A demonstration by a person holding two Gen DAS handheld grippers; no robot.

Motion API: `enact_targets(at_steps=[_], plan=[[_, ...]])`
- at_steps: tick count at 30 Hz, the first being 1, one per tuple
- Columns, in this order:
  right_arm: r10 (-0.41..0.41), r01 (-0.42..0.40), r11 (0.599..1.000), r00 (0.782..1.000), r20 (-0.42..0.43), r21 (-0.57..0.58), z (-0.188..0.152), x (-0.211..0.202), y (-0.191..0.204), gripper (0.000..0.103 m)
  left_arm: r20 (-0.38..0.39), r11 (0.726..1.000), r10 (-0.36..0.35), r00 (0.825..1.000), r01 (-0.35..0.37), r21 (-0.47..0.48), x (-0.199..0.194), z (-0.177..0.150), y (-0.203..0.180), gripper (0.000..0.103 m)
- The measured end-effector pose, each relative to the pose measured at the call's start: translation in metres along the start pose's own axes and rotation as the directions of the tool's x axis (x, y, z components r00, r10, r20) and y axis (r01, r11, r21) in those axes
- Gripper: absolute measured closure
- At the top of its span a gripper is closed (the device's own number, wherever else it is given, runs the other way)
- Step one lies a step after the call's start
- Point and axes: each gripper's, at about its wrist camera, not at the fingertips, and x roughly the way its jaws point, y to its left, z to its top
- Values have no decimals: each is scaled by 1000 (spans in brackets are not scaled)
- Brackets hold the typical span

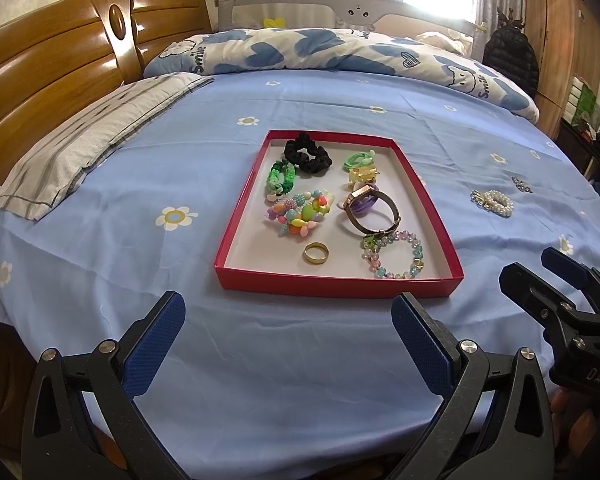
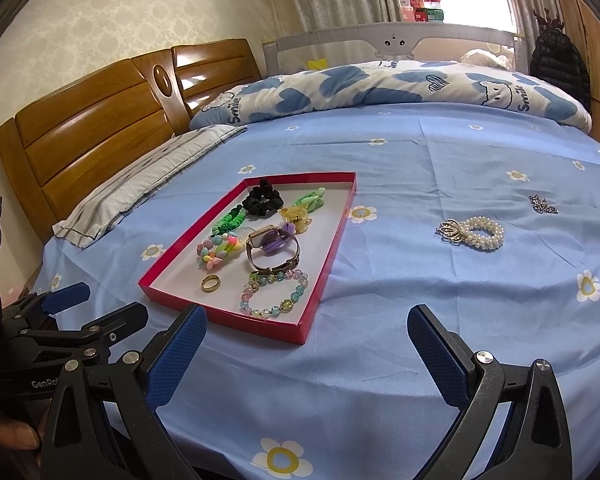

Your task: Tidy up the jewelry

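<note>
Tongs on both sides, left gripper [image 1: 288, 344] and right gripper [image 2: 306, 356], hung apart and empty; pearl bracelet [image 2: 480, 232] and chain [image 2: 543, 204] lay outside the tray [image 2: 324, 272], nothing blocking them.

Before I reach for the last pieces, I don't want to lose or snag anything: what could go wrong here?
The pearl bracelet and the small dark chain lie loose on the soft bedsheet, outside the red tray. The chain is tiny and may slip from the right gripper, or the sheet could get pinched. The tray is crowded, so a drop may tangle with the watch.
</note>
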Motion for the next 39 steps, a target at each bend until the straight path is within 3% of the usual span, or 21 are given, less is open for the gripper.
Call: enact_targets(at_steps=[39], plan=[[2, -2, 1000, 1000, -5, 11, 1, 3, -3, 1, -26, 1000, -2, 1000, 2, 6, 9, 1, 0, 0]])
